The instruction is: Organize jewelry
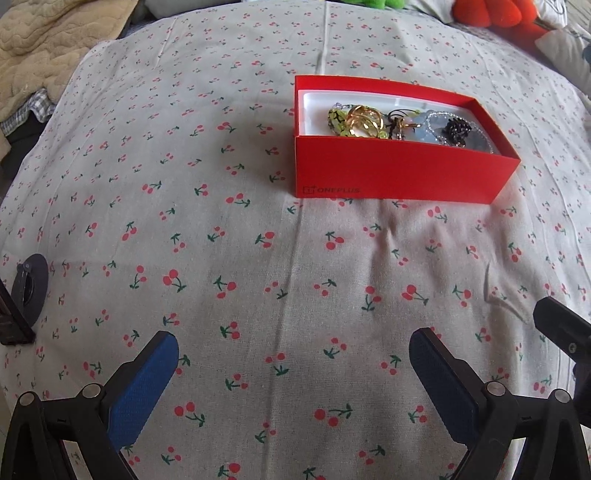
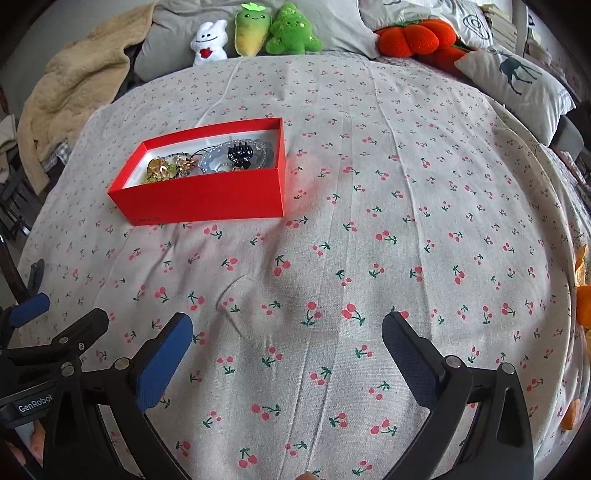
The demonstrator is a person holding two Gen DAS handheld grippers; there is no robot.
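A red cardboard box (image 1: 399,177) with a white lining sits on the cherry-print cloth, ahead and to the right in the left wrist view. It holds jewelry: gold rings (image 1: 364,119), green beads (image 1: 337,119), a black claw clip (image 1: 457,127) and a pale blue beaded piece (image 1: 432,125). From the right wrist the same box (image 2: 207,201) lies ahead to the left, with the black clip (image 2: 240,152) inside. My left gripper (image 1: 293,354) hangs open over bare cloth, nothing between its blue pads. My right gripper (image 2: 287,334) is open and empty too, well short of the box.
A cherry-print cloth (image 2: 369,221) covers the bed. Plush toys (image 2: 273,31), an orange plush (image 2: 413,37) and a deer pillow (image 2: 513,81) line the far edge. A beige blanket (image 2: 74,81) lies far left. A dark round object (image 1: 31,288) sits at the left edge.
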